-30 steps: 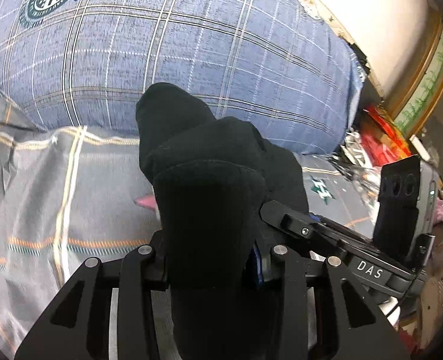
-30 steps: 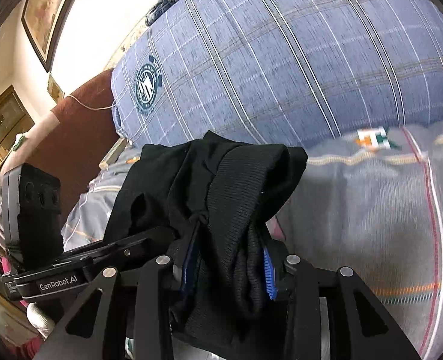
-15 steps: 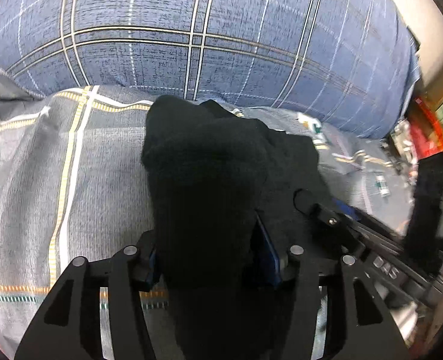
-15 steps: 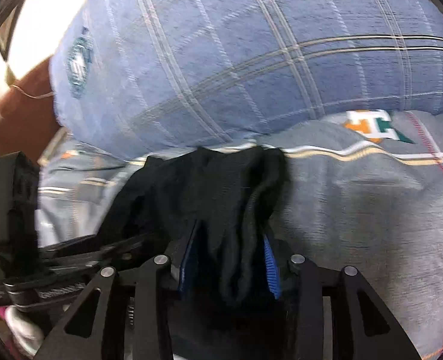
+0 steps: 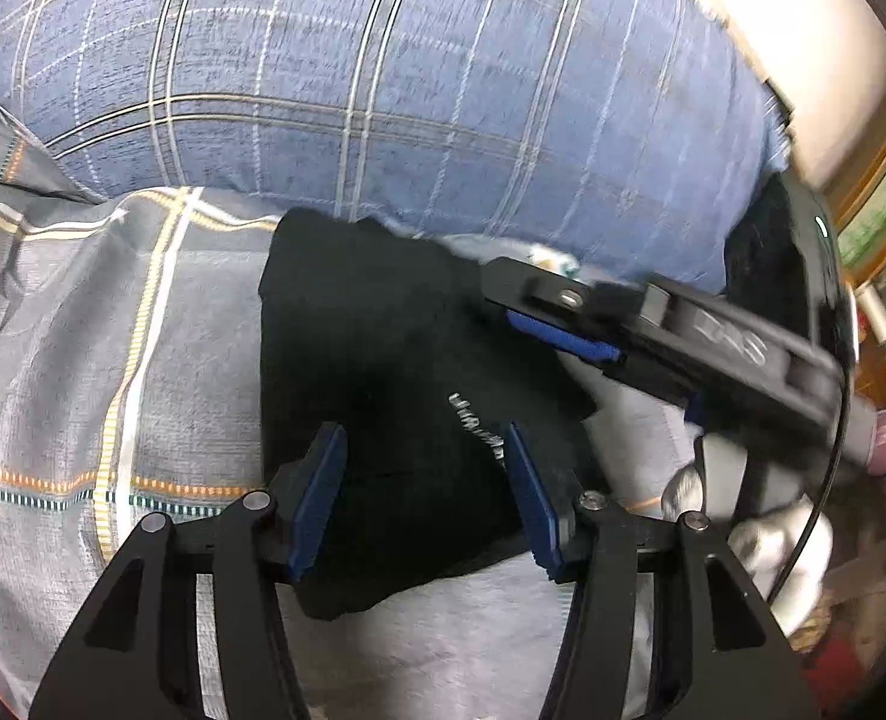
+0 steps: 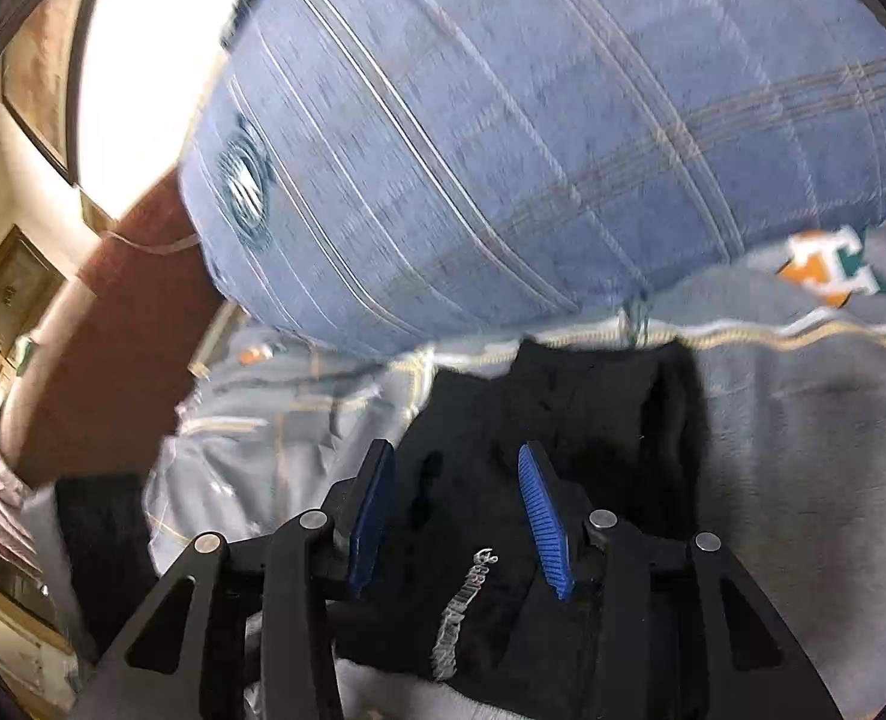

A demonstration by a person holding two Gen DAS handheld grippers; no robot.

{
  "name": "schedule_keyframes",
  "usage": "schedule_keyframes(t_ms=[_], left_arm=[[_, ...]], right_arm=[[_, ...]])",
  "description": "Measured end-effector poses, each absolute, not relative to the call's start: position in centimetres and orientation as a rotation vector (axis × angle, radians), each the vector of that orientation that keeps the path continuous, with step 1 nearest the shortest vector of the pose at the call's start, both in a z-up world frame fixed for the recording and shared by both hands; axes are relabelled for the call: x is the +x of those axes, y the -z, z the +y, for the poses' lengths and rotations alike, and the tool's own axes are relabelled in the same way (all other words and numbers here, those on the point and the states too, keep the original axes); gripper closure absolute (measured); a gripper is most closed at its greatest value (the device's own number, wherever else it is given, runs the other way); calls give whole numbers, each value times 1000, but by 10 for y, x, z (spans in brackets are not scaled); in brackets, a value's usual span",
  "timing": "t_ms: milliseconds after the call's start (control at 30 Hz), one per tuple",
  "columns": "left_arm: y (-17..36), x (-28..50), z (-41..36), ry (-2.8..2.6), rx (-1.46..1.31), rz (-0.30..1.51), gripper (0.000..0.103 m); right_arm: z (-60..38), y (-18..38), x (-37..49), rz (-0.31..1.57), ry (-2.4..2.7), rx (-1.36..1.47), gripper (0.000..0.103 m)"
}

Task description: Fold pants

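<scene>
Our left claw (image 5: 422, 495) and right claw (image 6: 457, 519) both hover spread apart, gripping nothing. The black pants (image 5: 395, 396) lie folded in a compact bundle on the grey checked bedsheet (image 5: 143, 372), just below a blue plaid pillow (image 5: 383, 90). We judge folding nearly done; next, draw both claws clear or smooth the bundle.

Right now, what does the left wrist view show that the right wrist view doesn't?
Only the left wrist view shows the right gripper from the side, reaching in over the black pants, plus a framed picture at the right edge. Only the right wrist view shows the brown headboard, the pillow's round emblem and the orange-green logo on the sheet. Both show the folded pants lying on the grey bedsheet below the blue plaid pillow, with open jaws.
</scene>
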State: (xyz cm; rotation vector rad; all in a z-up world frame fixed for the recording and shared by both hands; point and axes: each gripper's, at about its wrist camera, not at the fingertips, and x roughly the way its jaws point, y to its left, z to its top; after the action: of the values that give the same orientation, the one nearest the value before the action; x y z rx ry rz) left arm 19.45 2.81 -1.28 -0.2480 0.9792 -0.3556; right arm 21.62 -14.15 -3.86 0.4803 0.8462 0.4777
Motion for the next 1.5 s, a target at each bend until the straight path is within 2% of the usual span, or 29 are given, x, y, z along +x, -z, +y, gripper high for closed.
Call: schedule_keyframes(t_ms=[133, 233, 333, 500, 633, 733, 800, 933, 1033, 1100, 1233, 1500], left_arm=[[16, 195, 25, 355, -214, 955, 48], [9, 190, 30, 345, -212, 960, 48], [-4, 172, 32, 311, -186, 935, 48], [-32, 107, 39, 171, -85, 788, 47], [-43, 57, 44, 9, -30, 653, 36], [-55, 22, 48, -98, -13, 524, 15], [-65, 0, 51, -140, -11, 455, 13], [-87, -25, 62, -209, -47, 402, 0], [-94, -40, 70, -217, -104, 341, 0], [-89, -37, 68, -196, -118, 371, 0], [-63, -21, 59, -197, -58, 522, 0], [-28, -4, 46, -194, -2, 669, 0]], right_arm=[[-156, 63, 230, 868, -389, 533, 63], [-164, 54, 219, 818, -386, 563, 58], [-169, 33, 189, 754, -391, 537, 58], [-171, 15, 115, 658, -349, 441, 57], [-162, 26, 55, 616, -288, 373, 55], [-156, 40, 22, 603, -245, 355, 55], [-153, 48, 3, 592, -220, 346, 55], [-147, 53, -22, 581, -193, 313, 55], [-138, 55, -38, 559, -175, 263, 51], [-129, 60, -46, 553, -172, 217, 42], [-117, 72, -44, 596, -190, 179, 41], [-118, 87, -37, 633, -153, 165, 41]])
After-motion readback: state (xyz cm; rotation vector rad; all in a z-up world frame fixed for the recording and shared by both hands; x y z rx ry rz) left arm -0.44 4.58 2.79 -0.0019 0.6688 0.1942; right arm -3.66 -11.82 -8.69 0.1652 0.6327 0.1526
